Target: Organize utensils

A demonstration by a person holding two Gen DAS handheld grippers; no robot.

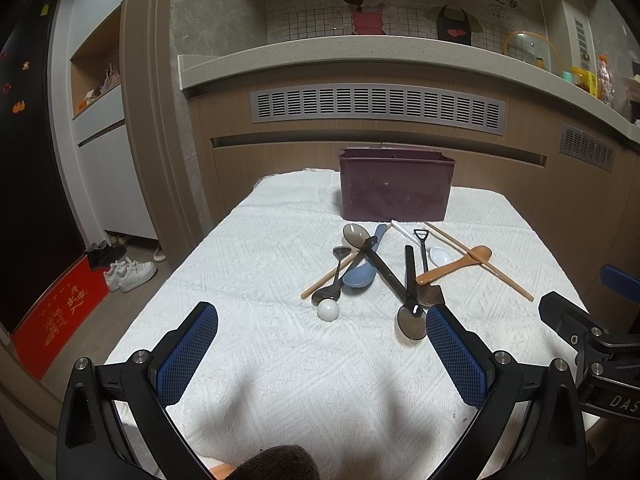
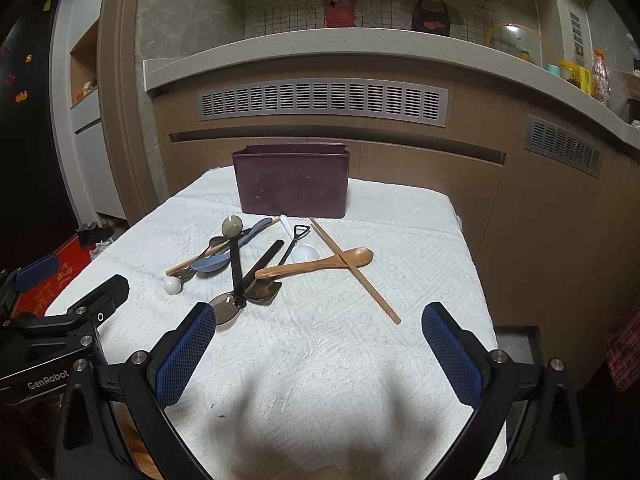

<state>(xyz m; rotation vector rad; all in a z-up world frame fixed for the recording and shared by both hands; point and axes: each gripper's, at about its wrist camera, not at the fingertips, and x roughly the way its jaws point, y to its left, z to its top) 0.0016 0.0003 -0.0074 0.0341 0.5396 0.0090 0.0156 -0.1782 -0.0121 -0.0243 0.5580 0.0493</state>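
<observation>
A dark purple utensil holder (image 1: 396, 184) (image 2: 292, 186) stands at the far end of the white cloth-covered table (image 1: 256, 264). In front of it lies a heap of utensils: a blue spoon (image 1: 362, 274), a brown wooden spoon (image 1: 456, 266) (image 2: 316, 266), wooden chopsticks (image 1: 480, 262) (image 2: 354, 270), smoky plastic spoons (image 1: 410, 322) (image 2: 230, 302), a white spoon (image 2: 304, 252) and a small white ball-ended piece (image 1: 329, 310). My left gripper (image 1: 322, 346) is open, near the heap's front edge. My right gripper (image 2: 318, 346) is open too, above bare cloth right of the heap.
A wooden cabinet with grey vents (image 1: 376, 110) and a stone counter (image 1: 360, 54) rises behind the table. Jars and a pot lid (image 1: 532, 50) sit on the counter at right. Shoes (image 1: 128, 274) and a red mat (image 1: 60, 316) lie on the floor at left.
</observation>
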